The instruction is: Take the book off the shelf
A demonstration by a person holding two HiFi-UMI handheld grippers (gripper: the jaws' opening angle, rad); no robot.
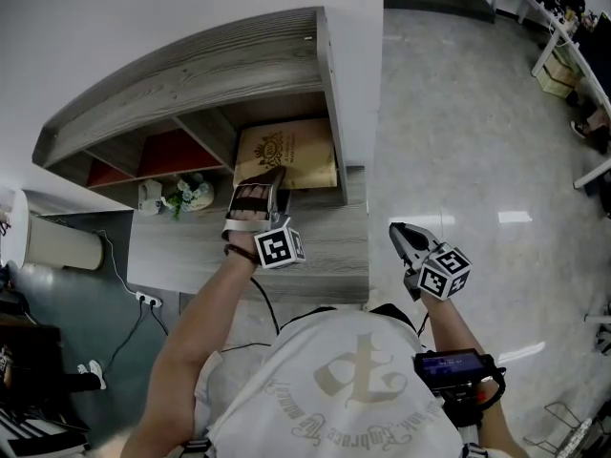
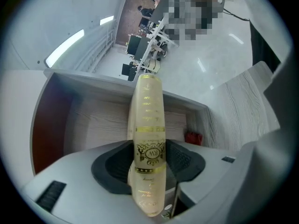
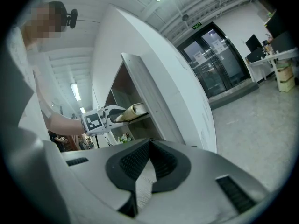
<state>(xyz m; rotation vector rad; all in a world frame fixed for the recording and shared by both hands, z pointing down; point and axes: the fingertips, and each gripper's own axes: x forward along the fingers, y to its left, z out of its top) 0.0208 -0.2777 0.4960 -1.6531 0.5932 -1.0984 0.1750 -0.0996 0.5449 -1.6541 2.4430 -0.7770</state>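
While the tan, gold-embossed hardback book (image 1: 286, 156) sits in the right compartment of the grey wood-grain shelf (image 1: 191, 60), at twelve o'clock from the left gripper (image 1: 268, 181) clamping its spine (long axis twelve-to-six), the right gripper (image 1: 406, 239), closed and empty, hangs apart at four.

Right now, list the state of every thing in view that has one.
Cream gold-printed book: in the rightmost compartment of the grey wooden shelf, spine clamped.
Left tool: shut on the book's spine.
Right tool: shut, empty, away from the shelf.
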